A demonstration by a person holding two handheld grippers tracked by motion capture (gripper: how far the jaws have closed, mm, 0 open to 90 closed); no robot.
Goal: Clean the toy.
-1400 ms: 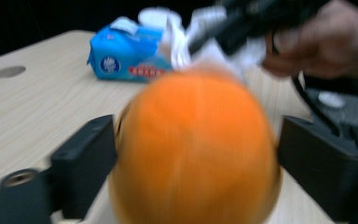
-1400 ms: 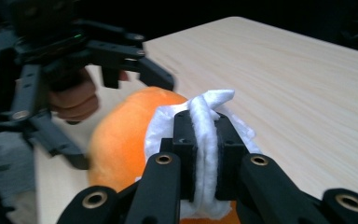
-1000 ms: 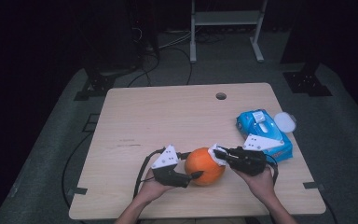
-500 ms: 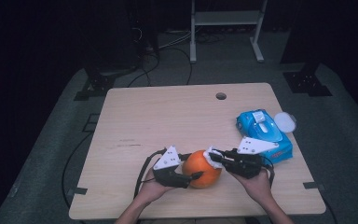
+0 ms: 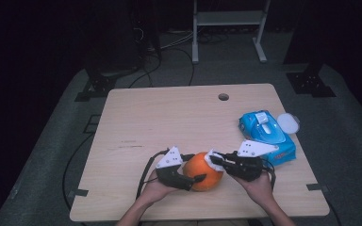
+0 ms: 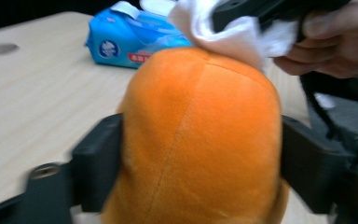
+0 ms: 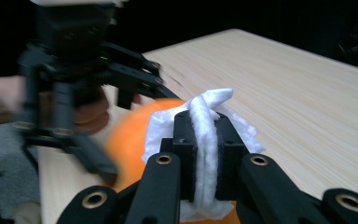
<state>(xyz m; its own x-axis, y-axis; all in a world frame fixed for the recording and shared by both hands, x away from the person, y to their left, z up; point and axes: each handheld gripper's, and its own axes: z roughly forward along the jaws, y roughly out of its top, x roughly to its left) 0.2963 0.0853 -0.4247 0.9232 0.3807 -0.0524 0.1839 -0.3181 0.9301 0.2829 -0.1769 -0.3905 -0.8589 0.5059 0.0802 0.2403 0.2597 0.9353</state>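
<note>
The left claw (image 5: 195, 178) is hugging the orange plush ball (image 5: 203, 170), loosening; the right claw (image 7: 204, 140), seen close, is squeezing a white wipe (image 7: 205, 135) against it

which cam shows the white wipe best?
Right gripper view: the wipe sits sharp and close, pinched between the jaws. Left gripper view shows it bunched on the orange plush; the high view shows a small white patch.
</note>
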